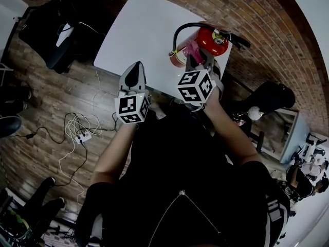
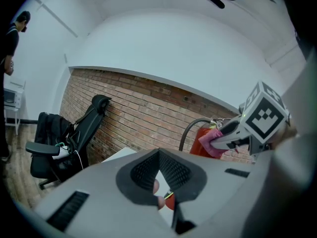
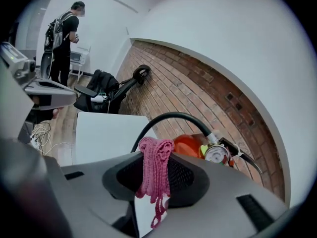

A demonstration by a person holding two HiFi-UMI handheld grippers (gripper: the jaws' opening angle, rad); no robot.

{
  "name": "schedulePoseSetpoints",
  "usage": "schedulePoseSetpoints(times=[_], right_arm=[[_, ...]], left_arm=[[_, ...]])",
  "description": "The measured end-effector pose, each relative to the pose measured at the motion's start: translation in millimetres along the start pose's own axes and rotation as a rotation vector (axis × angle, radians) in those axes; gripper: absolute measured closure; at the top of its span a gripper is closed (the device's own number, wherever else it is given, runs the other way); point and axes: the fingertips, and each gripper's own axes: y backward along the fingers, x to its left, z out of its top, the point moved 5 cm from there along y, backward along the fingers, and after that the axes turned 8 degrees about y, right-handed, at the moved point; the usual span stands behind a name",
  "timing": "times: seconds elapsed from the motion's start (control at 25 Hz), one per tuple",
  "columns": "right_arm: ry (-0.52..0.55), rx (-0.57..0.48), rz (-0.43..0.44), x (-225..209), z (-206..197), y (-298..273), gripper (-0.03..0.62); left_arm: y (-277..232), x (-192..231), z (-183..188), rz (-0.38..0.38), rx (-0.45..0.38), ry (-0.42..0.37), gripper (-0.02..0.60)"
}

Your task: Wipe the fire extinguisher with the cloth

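A red fire extinguisher [image 1: 212, 39] with a black hose [image 1: 181, 31] stands at the white table's [image 1: 139, 30] far right corner, against the brick wall. My right gripper [image 1: 194, 60] is shut on a pink knitted cloth [image 1: 194, 49], held just in front of the extinguisher's body. In the right gripper view the cloth [image 3: 154, 167] hangs from the closed jaws, with the extinguisher [image 3: 187, 145] and its gauge [image 3: 217, 154] right behind. Over the table's near edge my left gripper [image 1: 135, 72] is shut and holds nothing. The left gripper view shows the cloth [image 2: 214, 139] against the extinguisher [image 2: 200, 142].
A black office chair [image 1: 56, 30] loaded with bags stands left of the table. White cables and a power strip [image 1: 82, 135] lie on the wooden floor. Another dark chair [image 1: 267, 99] is at the right. A person [image 3: 62, 38] stands far back by a counter.
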Motion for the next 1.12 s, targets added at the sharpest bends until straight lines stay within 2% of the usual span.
schedulePoseSetpoints(times=[0.36,0.72,0.92,1.12], right_arm=[[-0.013,-0.052,-0.026,-18,4,19,0.474],[0.064,-0.203,-0.071,-49,0,57,0.474],[0.085,-0.235,-0.036,-66,-32,74,0.474],[0.072,-0.153,-0.046,-90,-81,58,0.474]], left_arm=[[-8,-13,5,-0.017,-0.003,-0.027,0.574],[-10,-41,15,0.016,-0.016,-0.081,0.574],[-11,-60,18,0.027,-0.022,-0.117,0.574],[-12,-78,18,0.03,-0.017,-0.143,0.574]])
